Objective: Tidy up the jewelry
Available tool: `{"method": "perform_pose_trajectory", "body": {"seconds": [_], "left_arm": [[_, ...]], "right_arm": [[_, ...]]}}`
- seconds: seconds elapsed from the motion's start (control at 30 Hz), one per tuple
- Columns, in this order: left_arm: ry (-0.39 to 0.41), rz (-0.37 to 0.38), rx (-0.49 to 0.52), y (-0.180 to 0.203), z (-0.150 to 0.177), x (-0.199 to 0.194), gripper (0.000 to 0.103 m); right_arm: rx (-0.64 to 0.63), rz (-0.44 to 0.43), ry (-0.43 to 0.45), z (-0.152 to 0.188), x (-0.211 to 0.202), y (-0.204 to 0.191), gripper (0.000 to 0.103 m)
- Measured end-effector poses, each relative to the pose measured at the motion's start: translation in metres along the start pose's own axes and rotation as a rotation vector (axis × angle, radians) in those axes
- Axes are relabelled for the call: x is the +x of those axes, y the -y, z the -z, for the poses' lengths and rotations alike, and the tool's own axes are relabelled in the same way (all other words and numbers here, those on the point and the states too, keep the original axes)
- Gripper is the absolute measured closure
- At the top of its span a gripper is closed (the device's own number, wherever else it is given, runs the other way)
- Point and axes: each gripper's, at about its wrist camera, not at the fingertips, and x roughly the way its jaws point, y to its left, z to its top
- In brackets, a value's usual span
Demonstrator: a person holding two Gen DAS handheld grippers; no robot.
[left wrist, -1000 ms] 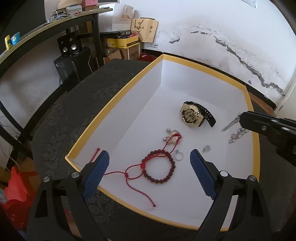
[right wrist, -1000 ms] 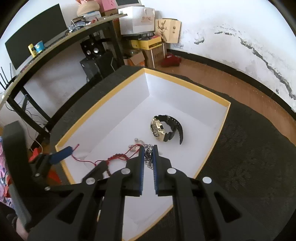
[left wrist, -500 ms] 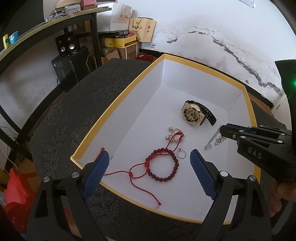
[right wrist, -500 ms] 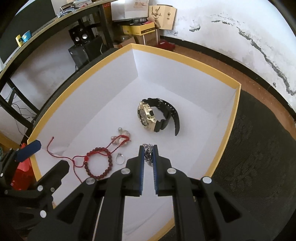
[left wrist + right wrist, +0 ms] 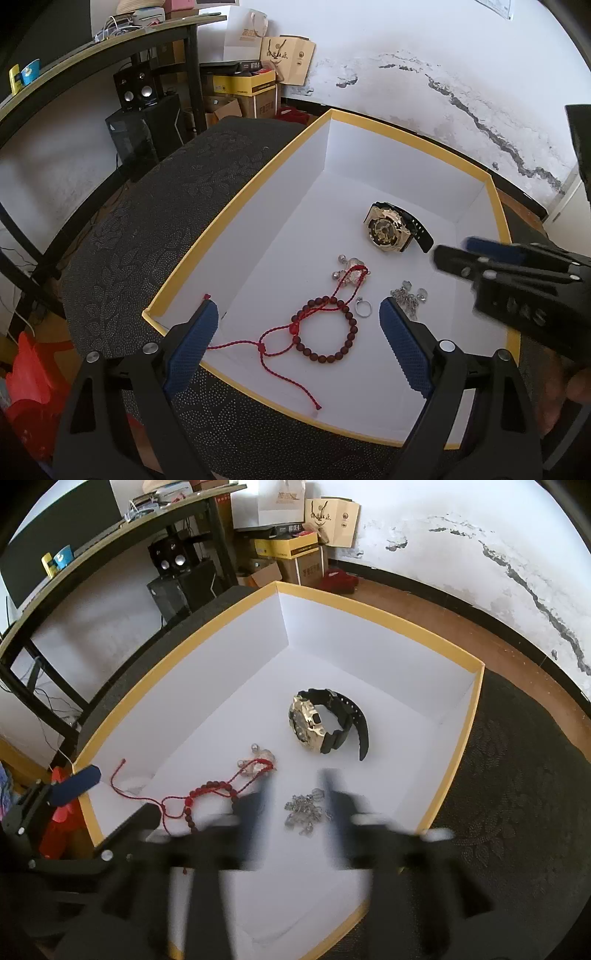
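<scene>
The right claw (image 5: 297, 805) hangs over the near part of the box with its fingers spread and blurred by motion; it grips nothing. Straight between and below its fingers the silver chain (image 5: 304, 812) lies in a loose heap on the white floor of the box. The left claw (image 5: 299, 339) is released too, its blue pads wide apart above the near rim, holding nothing.

The yellow-rimmed box (image 5: 236, 199) holds all the jewelry. The red bead bracelet (image 5: 327, 328) with its red cord (image 5: 273, 341) lies nearest the left claw, the cord trailing toward the near-left corner. A small silver ring (image 5: 364, 308) sits just beside the beads, and the chain rests near it on the right. A silver charm piece (image 5: 351, 269) lies tangled with the cord's far loop. Farther in, the gold-faced watch (image 5: 388, 230) with its black strap lies on its side, apart from the rest.

The box rests on a dark patterned surface (image 5: 155, 229). Beyond it are a black desk (image 5: 110, 535), speakers (image 5: 136, 90), cardboard boxes (image 5: 295, 550), a wooden floor and a white wall with cracked paint.

Half a second ago the right claw was clenched on the chain, which hung above the box floor; now the fingers have parted and the chain lies dropped in the box.
</scene>
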Motion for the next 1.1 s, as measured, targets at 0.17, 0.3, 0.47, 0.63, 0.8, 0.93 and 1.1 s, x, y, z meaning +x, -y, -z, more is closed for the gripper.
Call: {"method": "perform_pose_trajectory", "body": {"seconds": [0.17,0.3,0.47,0.63,0.8,0.93,1.1], "left_arm": [[0.008,0.013,-0.019,0.0,0.0,-0.003,0.016],[0.028,0.024,-0.01,0.007,0.0,-0.007,0.01],[0.033,0.038,0.005,0.02,0.002,-0.011,0.008],[0.03,0.085,0.025,0.037,0.004,-0.019,0.006],[0.027,0.163,0.038,0.074,0.009,-0.038,0.006],[0.044,0.222,0.117,0.124,0.022,-0.053,0.006],[0.033,0.287,0.264,0.197,0.048,-0.061,0.006]], "right_arm": [[0.014,-0.018,0.046,0.001,-0.025,0.004,0.006],[0.032,-0.003,0.07,0.005,-0.05,0.013,0.007],[0.05,0.067,0.117,0.019,-0.087,0.028,0.007],[0.102,0.154,0.166,0.051,-0.125,0.054,0.007],[0.162,0.255,0.2,0.089,-0.161,0.086,0.007],[0.236,0.342,0.208,0.129,-0.185,0.122,0.007],[0.367,0.431,0.185,0.183,-0.204,0.176,0.007]]}}
